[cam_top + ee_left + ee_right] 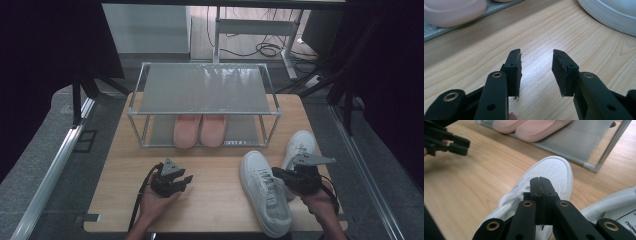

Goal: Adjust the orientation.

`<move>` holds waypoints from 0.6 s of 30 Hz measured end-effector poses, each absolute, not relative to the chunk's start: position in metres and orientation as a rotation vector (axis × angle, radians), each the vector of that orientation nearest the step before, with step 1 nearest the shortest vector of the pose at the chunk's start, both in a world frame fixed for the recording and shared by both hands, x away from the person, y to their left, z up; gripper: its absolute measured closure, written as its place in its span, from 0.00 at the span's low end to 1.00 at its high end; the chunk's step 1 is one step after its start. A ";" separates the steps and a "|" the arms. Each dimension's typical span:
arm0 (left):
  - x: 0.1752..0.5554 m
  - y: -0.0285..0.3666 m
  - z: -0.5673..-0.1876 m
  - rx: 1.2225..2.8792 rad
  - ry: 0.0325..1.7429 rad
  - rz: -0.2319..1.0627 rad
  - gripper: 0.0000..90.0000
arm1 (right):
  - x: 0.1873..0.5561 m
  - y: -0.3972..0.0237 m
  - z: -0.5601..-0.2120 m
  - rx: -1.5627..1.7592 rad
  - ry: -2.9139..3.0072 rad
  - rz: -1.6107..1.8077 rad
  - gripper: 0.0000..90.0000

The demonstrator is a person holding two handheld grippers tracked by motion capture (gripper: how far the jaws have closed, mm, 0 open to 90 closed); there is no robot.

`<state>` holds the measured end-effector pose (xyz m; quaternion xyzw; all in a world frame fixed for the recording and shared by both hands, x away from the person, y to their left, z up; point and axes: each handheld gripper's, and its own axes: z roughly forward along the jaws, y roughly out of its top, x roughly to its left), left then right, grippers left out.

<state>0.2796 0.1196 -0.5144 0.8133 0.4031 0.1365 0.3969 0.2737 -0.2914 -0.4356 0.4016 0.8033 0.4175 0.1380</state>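
White sneakers (pixel 265 192), two; pink slippers (pixel 200 131), two; grippers (pixel 172 181), two.

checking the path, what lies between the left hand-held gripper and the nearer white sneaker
Bare wooden tabletop, as the high view shows: nothing sits between the left hand-held gripper and the nearer white sneaker.

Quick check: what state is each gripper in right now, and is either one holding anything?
Left gripper: open, nothing between the jaws, bare table ahead.
Right gripper: jaws shut pad to pad above the white sneaker; whether it pinches the shoe cannot be told.
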 end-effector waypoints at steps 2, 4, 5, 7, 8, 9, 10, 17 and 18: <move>0.280 0.120 -0.514 2.058 1.022 0.345 0.67 | 0.278 -0.291 -0.438 1.180 2.321 1.196 1.00; 0.280 0.120 -0.514 2.057 1.022 0.346 0.67 | 0.280 -0.291 -0.441 1.196 2.320 1.181 1.00; 0.280 0.120 -0.514 2.057 1.022 0.346 0.67 | 0.280 -0.291 -0.441 1.196 2.320 1.181 1.00; 0.280 0.120 -0.514 2.059 1.023 0.345 0.67 | 0.281 -0.290 -0.445 1.214 2.326 1.167 1.00; 0.280 0.119 -0.515 2.060 1.023 0.344 0.67 | 0.281 -0.290 -0.446 1.215 2.328 1.164 1.00; 0.280 0.119 -0.515 2.060 1.023 0.344 0.67 | 0.280 -0.289 -0.447 1.215 2.331 1.160 1.00; 0.280 0.119 -0.515 2.062 1.021 0.344 0.67 | 0.280 -0.289 -0.448 1.211 2.334 1.156 1.00; 0.280 0.118 -0.515 2.064 1.020 0.341 0.67 | 0.278 -0.288 -0.452 1.216 2.338 1.149 1.00; 0.280 0.118 -0.515 2.064 1.020 0.341 0.67 | 0.278 -0.288 -0.451 1.217 2.337 1.147 1.00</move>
